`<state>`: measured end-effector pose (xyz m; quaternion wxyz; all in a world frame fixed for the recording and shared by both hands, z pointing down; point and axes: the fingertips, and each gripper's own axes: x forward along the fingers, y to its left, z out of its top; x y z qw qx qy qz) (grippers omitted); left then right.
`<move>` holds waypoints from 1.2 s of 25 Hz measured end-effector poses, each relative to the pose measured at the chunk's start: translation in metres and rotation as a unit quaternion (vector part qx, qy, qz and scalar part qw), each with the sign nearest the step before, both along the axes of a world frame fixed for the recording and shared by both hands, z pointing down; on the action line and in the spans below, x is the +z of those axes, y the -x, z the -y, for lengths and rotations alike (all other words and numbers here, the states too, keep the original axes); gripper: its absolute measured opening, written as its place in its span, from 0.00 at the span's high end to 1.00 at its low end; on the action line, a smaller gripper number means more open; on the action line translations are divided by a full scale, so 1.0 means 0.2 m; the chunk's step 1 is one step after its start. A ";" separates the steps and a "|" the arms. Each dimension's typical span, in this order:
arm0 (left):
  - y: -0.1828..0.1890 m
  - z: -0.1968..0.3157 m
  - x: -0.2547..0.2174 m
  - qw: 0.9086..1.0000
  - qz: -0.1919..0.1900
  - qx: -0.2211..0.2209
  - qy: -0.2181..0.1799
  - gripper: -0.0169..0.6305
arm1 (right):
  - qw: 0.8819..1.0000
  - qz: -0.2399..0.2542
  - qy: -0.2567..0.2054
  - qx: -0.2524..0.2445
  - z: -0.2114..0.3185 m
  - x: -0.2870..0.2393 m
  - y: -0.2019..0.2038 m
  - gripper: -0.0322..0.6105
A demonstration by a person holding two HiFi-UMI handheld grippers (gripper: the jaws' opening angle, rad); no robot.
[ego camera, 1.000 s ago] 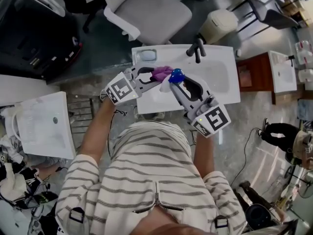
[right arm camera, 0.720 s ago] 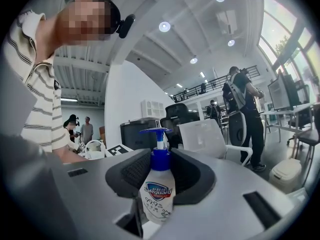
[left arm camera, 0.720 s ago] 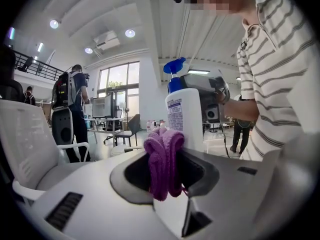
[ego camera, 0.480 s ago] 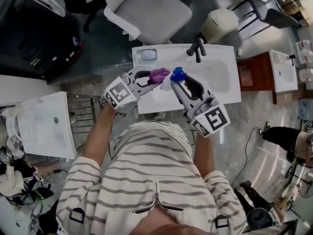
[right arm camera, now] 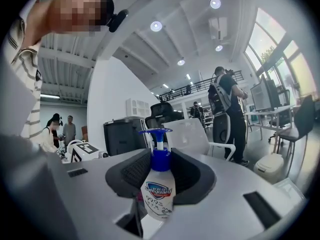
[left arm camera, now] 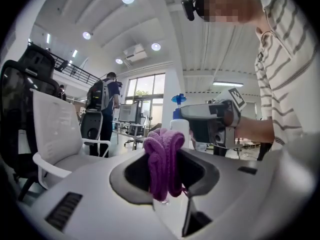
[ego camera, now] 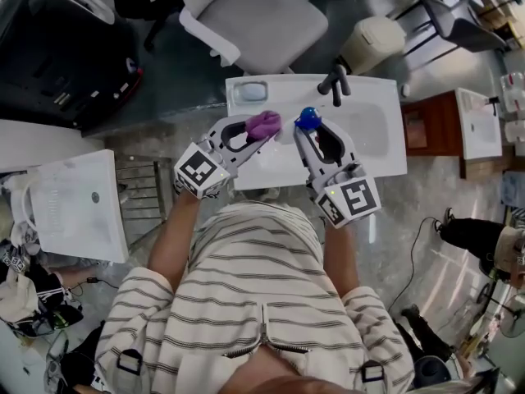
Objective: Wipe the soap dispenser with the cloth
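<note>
A white soap dispenser (ego camera: 308,120) with a blue pump is held upright over the white basin (ego camera: 369,130), and my right gripper (ego camera: 302,134) is shut on its body. In the right gripper view the bottle (right arm camera: 159,191) stands between the two jaws, label facing the camera. My left gripper (ego camera: 267,131) is shut on a bunched purple cloth (ego camera: 264,124), just left of the bottle with a small gap between them. In the left gripper view the cloth (left arm camera: 164,159) fills the jaws, and the dispenser (left arm camera: 180,121) shows right behind it in the right gripper (left arm camera: 210,123).
A black faucet (ego camera: 335,80) stands at the basin's far edge and a soap dish (ego camera: 248,92) sits at its far left corner. A grey office chair (ego camera: 254,15) stands beyond the basin, with a beige bin (ego camera: 371,41) beside it. A second white basin (ego camera: 70,212) lies at the left.
My left gripper has turned and drawn the cloth slightly left, away from the bottle. The right gripper has kept the dispenser nearly where it was.
</note>
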<state>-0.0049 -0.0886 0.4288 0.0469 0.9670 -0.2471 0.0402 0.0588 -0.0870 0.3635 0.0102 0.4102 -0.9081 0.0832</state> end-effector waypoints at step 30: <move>0.52 0.06 0.20 0.946 0.081 -0.311 0.048 0.77 | 0.995 -0.066 0.059 0.041 0.13 0.60 0.30 0.74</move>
